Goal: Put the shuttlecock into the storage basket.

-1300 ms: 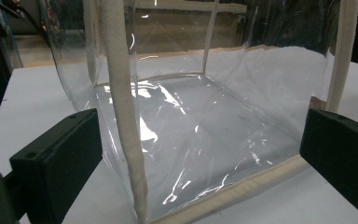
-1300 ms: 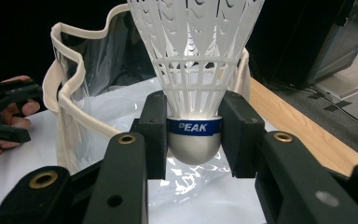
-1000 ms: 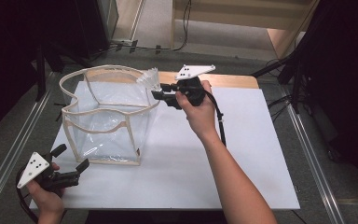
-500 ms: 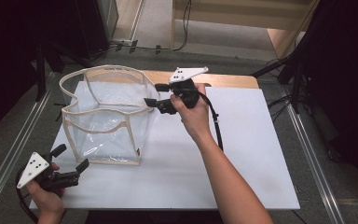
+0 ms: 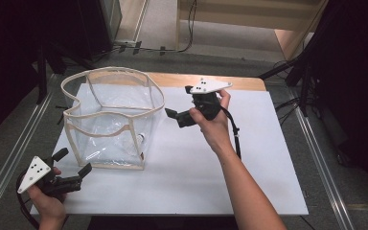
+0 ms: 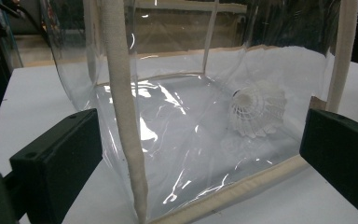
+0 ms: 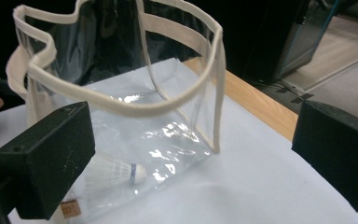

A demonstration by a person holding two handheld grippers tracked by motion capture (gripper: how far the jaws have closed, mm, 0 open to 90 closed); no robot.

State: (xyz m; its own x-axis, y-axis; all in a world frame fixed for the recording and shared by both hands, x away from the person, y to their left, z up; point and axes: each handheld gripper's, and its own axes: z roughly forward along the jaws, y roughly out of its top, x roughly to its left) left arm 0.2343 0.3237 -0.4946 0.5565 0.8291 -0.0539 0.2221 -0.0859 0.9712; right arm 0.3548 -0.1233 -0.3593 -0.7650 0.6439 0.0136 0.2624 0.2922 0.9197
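Inside the clear bag (image 5: 112,120), a shuttlecock (image 6: 256,109) lies beyond both open grippers.

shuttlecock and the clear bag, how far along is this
Done, by the look of it: the shuttlecock lies on the floor of the clear bag, which stands upright on the white table. In hand: nothing. The right tool hangs open and empty beside the bag's rim, and the left tool is open near the bag's front corner. No other loose item shows, so little seems left.
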